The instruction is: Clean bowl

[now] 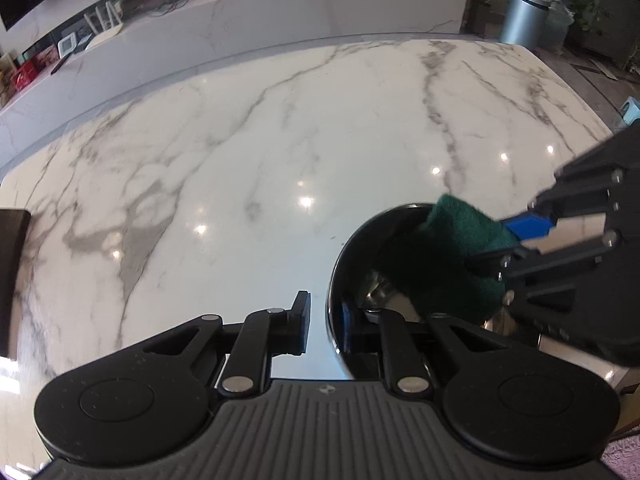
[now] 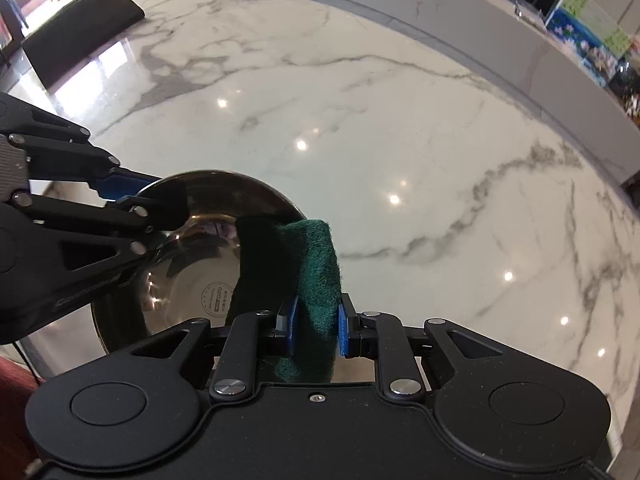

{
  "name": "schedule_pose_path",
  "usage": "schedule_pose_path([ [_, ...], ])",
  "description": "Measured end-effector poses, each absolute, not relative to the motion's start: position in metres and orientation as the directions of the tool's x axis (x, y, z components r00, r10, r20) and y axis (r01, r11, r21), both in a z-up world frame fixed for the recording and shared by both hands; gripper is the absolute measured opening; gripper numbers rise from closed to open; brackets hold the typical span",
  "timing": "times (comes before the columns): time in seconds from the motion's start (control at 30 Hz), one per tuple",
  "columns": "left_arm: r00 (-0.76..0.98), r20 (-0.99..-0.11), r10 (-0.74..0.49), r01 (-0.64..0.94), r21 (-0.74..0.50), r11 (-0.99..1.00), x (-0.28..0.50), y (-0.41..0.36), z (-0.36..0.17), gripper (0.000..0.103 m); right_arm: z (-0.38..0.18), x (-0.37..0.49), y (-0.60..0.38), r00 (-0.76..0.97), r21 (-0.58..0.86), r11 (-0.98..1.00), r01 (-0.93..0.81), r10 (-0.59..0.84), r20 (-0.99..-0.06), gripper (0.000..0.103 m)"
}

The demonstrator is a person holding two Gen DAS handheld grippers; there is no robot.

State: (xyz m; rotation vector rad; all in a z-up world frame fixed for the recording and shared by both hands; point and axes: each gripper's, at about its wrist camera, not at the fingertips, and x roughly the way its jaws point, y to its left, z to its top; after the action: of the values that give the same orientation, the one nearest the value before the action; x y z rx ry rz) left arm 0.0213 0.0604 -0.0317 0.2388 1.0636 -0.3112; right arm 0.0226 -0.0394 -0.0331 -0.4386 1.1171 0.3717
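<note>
A shiny steel bowl (image 1: pixel 360 256) stands tilted on the marble table, also in the right wrist view (image 2: pixel 192 264). My left gripper (image 1: pixel 324 328) is shut on the bowl's near rim, one finger outside and one inside; it shows from the side in the right wrist view (image 2: pixel 136 204). My right gripper (image 2: pixel 314 326) is shut on a folded green scouring pad (image 2: pixel 316 272). The pad (image 1: pixel 452 256) reaches over the rim into the bowl. The right gripper (image 1: pixel 516 240) comes in from the right in the left wrist view.
The white marble table (image 1: pixel 280 140) spreads wide beyond the bowl. A dark flat object (image 2: pixel 80 36) lies at its far left edge. A low marble ledge (image 1: pixel 280 4) with small items runs behind the table. A metal bin (image 1: pixel 524 16) stands far right.
</note>
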Motion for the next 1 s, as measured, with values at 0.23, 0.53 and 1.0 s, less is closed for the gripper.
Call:
schedule_pose_path([
  [0.23, 0.449, -0.884, -0.128, 0.41, 0.077, 0.909, 0.028, 0.038, -0.041, 0.009, -0.033, 0.032, -0.047, 0.422, -0.211, 0.827, -0.522, 0.035, -0.906, 0.017],
  [0.53, 0.495, -0.867, -0.055, 0.381, 0.159, 0.911, 0.021, 0.024, -0.039, 0.009, -0.032, 0.034, -0.059, 0.401, -0.146, 0.882, -0.448, 0.052, -0.915, 0.017],
  [1.0, 0.48, -0.874, -0.071, 0.363, 0.124, 0.923, 0.024, 0.029, -0.04, 0.009, -0.028, 0.024, -0.085, 0.321, 0.057, 0.96, -0.275, 0.147, -0.936, 0.017],
])
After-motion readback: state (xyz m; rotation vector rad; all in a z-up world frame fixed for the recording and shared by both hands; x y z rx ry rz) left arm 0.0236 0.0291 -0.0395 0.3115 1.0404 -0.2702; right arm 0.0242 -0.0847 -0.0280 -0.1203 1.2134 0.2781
